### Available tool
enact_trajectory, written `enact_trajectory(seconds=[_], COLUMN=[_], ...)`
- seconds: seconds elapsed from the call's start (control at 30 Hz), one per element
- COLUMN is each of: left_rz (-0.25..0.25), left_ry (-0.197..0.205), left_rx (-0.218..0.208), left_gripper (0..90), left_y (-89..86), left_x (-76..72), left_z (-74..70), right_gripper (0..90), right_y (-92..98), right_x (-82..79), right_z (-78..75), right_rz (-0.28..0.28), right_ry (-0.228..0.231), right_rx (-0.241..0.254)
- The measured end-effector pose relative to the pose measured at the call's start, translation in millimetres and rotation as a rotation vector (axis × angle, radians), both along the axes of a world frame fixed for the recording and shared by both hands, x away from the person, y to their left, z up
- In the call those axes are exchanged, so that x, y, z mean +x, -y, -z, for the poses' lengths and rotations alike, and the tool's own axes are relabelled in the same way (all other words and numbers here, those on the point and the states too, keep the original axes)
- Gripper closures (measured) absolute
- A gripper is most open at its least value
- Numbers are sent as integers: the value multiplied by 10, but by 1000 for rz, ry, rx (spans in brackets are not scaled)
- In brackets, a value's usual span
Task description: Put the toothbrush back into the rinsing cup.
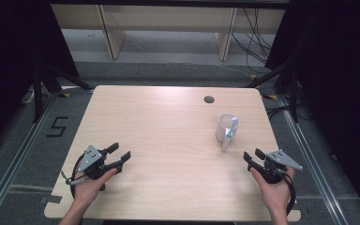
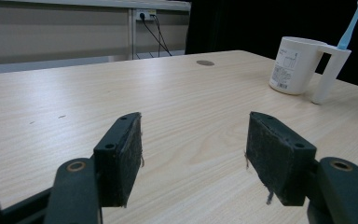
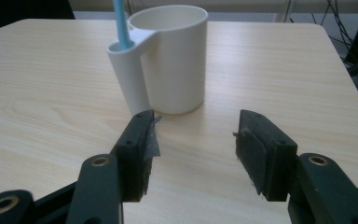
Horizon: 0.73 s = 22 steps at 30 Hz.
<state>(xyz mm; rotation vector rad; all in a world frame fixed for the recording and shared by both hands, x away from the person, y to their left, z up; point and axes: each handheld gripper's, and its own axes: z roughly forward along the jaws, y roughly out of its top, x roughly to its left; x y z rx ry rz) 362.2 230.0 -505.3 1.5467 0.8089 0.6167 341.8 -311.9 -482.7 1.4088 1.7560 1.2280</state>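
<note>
My right gripper (image 1: 253, 157), lower right of the high view, has its jaws wide and empty, just short of the cup (image 1: 225, 127). The cup stands upright at centre right on the worktop (image 1: 159, 131), a toothbrush (image 1: 232, 126) in its side holder. My left gripper (image 1: 119, 153), lower left, is also wide and empty.

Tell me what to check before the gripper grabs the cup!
1. Right gripper open: ok, nothing between the jaws.
2. Cup upright on the table: ok.
3. Toothbrush standing in the cup's side holder: ok.
4. Right gripper aimed at the cup: ok, the cup is straight ahead but not yet touched.
5. Left gripper out of the way: ok, open and far from the cup.
6. Cup empty inside: cannot tell.
</note>
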Motion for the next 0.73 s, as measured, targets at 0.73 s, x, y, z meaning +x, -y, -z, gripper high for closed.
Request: enact_trajectory(seconds=[0.73], left_rz=[-26], left_ry=[-49], left_rx=[16], left_gripper=[352], left_y=[8], left_x=[-21], left_z=[41], right_gripper=[481], right_y=[201], right_x=[-142], right_z=[227], right_rz=[82], right_ry=[38], right_rx=[74])
